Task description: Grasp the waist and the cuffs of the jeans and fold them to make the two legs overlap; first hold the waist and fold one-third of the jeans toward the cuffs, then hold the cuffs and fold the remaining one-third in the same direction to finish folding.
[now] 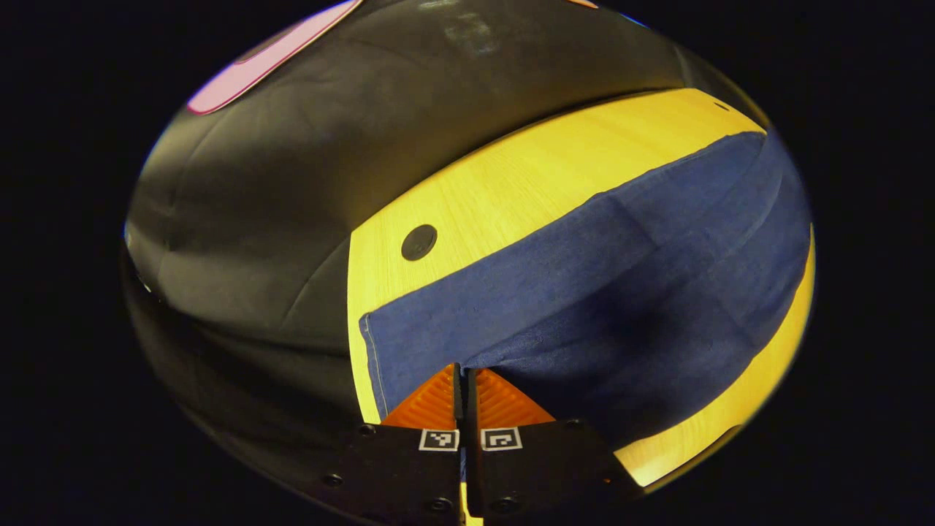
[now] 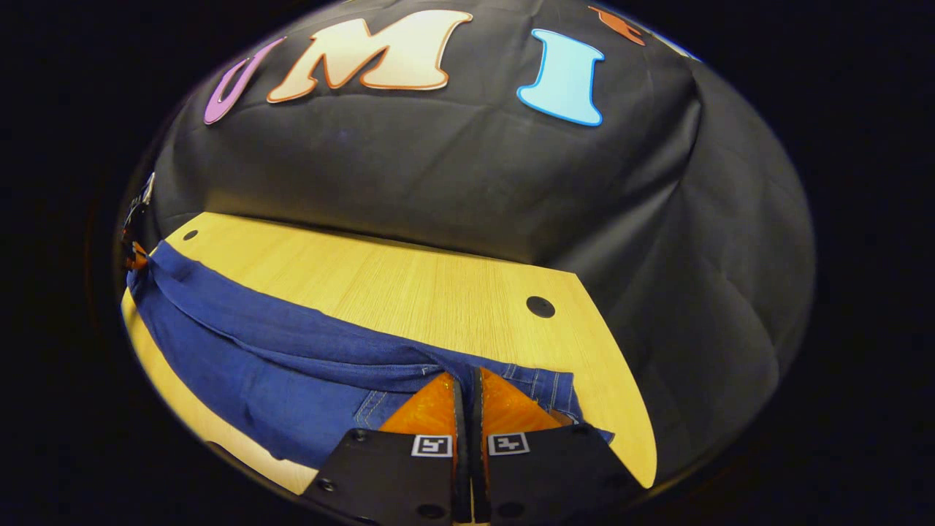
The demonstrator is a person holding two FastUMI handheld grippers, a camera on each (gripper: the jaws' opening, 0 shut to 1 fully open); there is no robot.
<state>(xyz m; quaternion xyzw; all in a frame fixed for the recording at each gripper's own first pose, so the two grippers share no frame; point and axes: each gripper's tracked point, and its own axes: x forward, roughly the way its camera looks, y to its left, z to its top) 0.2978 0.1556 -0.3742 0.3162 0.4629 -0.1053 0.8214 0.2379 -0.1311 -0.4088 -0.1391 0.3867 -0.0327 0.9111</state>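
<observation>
Both the left gripper (image 1: 463, 376) and right gripper (image 2: 467, 383) have their fingers pressed together, pointing forward and low.

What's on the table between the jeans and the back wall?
Nothing: bare table runs from the jeans to the wall, in the right gripper view.

Light wood-grain table (image 2: 409, 285), round dark cable hole (image 2: 540, 307) near its corner at 4 o'clock in right gripper view, another hole (image 1: 418, 242) at 9 o'clock in left gripper view. Wrinkled black cloth wall (image 2: 453, 183) behind, 12 o'clock. Warm, dim lighting.
</observation>
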